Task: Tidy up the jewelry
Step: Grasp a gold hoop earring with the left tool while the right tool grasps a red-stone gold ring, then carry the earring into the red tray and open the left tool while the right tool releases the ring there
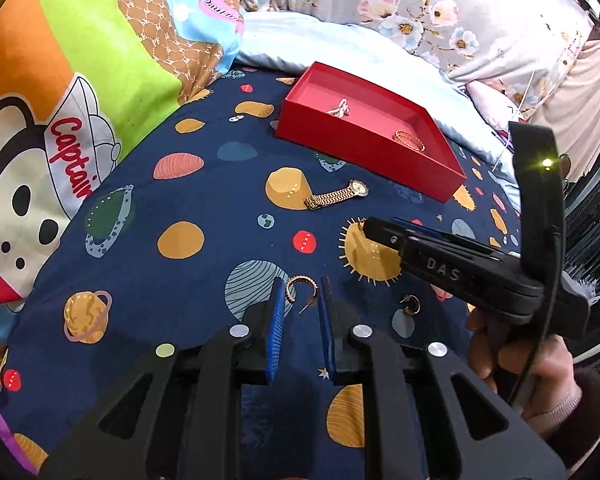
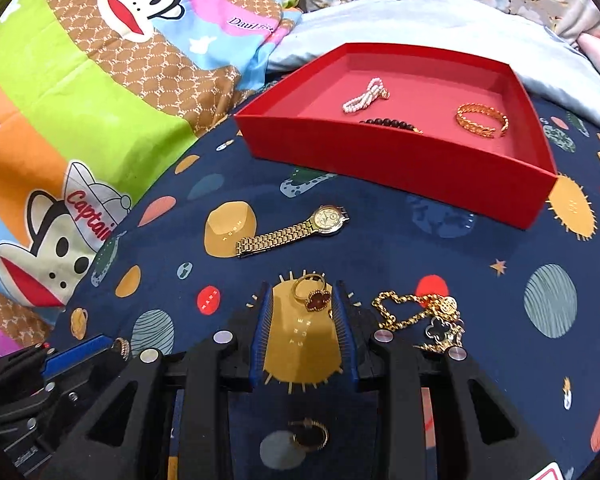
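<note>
Both fisheye views are bright and evenly lit with saturated colours and only soft shadows, sharp at the centre, while straight lines bow and black vignetting closes in from 7 to 11 o'clock, and a small status light (image 1: 546, 163) flares at 3 o'clock.

This is a bedroom in a home, and everything sits on a bed. A navy sheet (image 2: 380, 248) printed with planets and stars covers it. A cartoon-monkey quilt (image 2: 80, 92) is bunched along one side, with a pale blue pillow (image 2: 440, 24) and floral bedding (image 1: 440, 12) at the far end.
</note>
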The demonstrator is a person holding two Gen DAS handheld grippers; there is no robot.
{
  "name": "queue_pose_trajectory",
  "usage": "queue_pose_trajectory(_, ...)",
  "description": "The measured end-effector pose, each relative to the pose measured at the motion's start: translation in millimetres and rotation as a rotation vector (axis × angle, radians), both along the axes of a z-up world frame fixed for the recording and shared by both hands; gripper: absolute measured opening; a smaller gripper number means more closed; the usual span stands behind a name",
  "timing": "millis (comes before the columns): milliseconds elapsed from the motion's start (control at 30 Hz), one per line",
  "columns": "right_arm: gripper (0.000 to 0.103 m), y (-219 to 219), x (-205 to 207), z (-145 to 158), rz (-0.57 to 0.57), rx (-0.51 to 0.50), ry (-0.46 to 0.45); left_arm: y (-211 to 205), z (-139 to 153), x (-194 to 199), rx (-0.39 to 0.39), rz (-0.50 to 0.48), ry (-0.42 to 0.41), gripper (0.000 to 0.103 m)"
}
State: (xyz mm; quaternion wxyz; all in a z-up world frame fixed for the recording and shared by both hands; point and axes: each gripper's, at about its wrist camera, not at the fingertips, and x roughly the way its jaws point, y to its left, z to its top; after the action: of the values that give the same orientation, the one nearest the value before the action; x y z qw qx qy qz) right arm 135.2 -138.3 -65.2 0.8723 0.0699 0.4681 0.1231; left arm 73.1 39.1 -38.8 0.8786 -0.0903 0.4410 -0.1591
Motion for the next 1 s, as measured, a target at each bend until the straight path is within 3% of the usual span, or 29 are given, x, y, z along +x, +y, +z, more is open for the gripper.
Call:
queue_pose_trajectory(200,0.025,-1,4,-7,-0.001,-0.007,0.005,1,-2,0,-0.002,0.002,0.006,0.016)
queue_pose_trajectory(333,0.013,-3,4,-8,-0.005,-0.007,0.007,-1,-3,0,-0.004,0.001,0.012,0.016)
queue_pose_trajectory(533,0.013,-11,-4,-6,-0.030,0.022,0.002,-5,-3,0,-0.006,-0.007,0.013,0.016)
queue_pose_trajectory(800,0.013,-40,-35,24,-0.122,0.058,-0.058,-16,14,12,-0.015,-0.027,-0.025,0.016)
queue_pose_trajectory(1000,0.013,-80,-33,67,-0.205,0.078,-0.134,-37,49,43,-0.035,-0.056,-0.106,0.016)
